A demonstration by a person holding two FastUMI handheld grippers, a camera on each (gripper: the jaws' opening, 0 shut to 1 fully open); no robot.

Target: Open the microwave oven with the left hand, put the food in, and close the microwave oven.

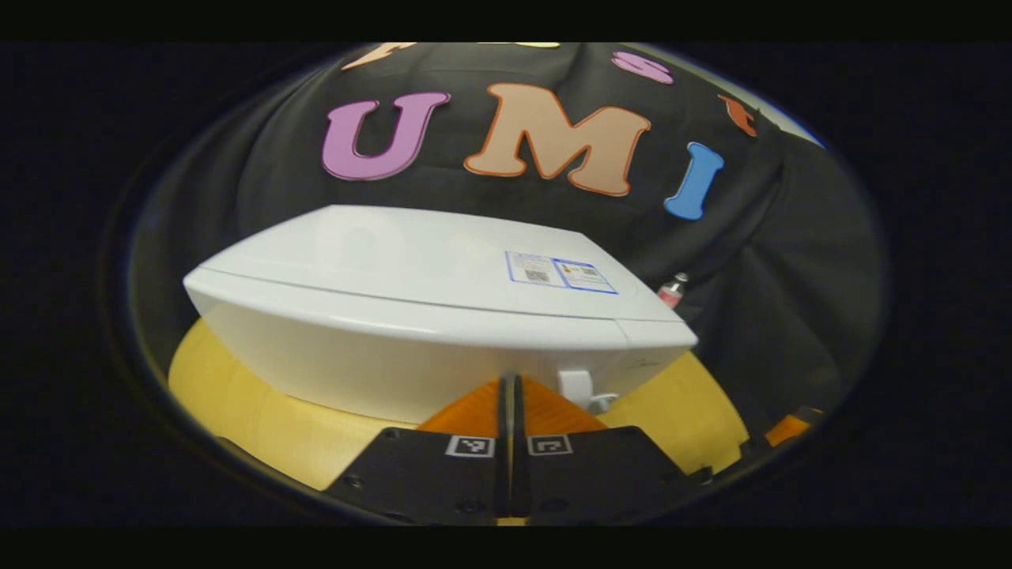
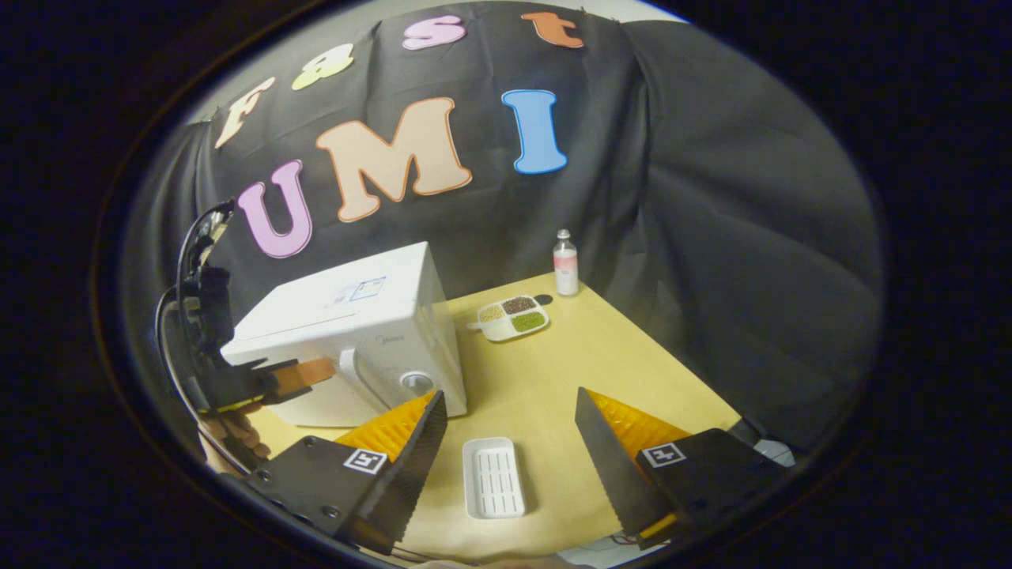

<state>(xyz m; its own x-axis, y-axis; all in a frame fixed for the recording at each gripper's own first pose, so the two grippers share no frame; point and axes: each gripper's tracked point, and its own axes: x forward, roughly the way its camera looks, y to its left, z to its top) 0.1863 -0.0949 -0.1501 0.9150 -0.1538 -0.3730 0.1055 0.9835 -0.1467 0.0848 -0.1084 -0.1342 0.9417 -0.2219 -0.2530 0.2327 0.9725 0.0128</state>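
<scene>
Left gripper view: a yellow wooden desk stands before the booth's black cloth wall. The white microwave oven sits on the desk, close in front and above the left gripper, whose jaws are clenched together with nothing between them. The tips point at the lower front of the oven, just left of its white door handle; whether they touch the oven cannot be told. A sticker with blue borders lies on the oven's top; its print is too small to read. Beyond the oven's right corner peeks the cap of a small bottle.

Right gripper view: the same desk and cloth wall. The right gripper hangs above the desk with its jaws released and wide apart, grasping nothing. Between and below the jaws lies a white ribbed tray on the desk. The microwave oven stands to the left with its door closed; a faint brand mark on its front is unreadable. The left gripper reaches at the oven's handle from the left, a hand below it. Farther back sits a divided plate of food, and beyond it the bottle stands upright near the desk's far edge.
</scene>
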